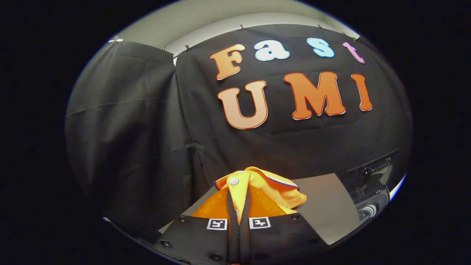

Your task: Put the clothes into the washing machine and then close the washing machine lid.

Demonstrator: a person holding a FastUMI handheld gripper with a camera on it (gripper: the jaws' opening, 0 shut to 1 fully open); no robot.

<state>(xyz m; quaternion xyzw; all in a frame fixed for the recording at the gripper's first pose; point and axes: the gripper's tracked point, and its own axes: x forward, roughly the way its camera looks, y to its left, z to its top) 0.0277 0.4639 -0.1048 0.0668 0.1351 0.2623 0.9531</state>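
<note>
An orange shirt (274, 191) with a white button and a purple-edged collar hangs bunched up between my fingers. My gripper (239, 206) is shut on the shirt's button strip, both fingers (230, 209) pressing the cloth from either side, and it holds the shirt above a grey table (327, 209). The lower part of the shirt is hidden behind the gripper body. To the right, past the table's edge, sits a dark machine (371, 184) with a hinged part and a round knob-like piece, only partly seen.
The black cloth wall stands close behind the table and wraps round to the left. A pale ceiling strip shows above it. The grey table surface stretches right of the shirt toward the dark machine.
</note>
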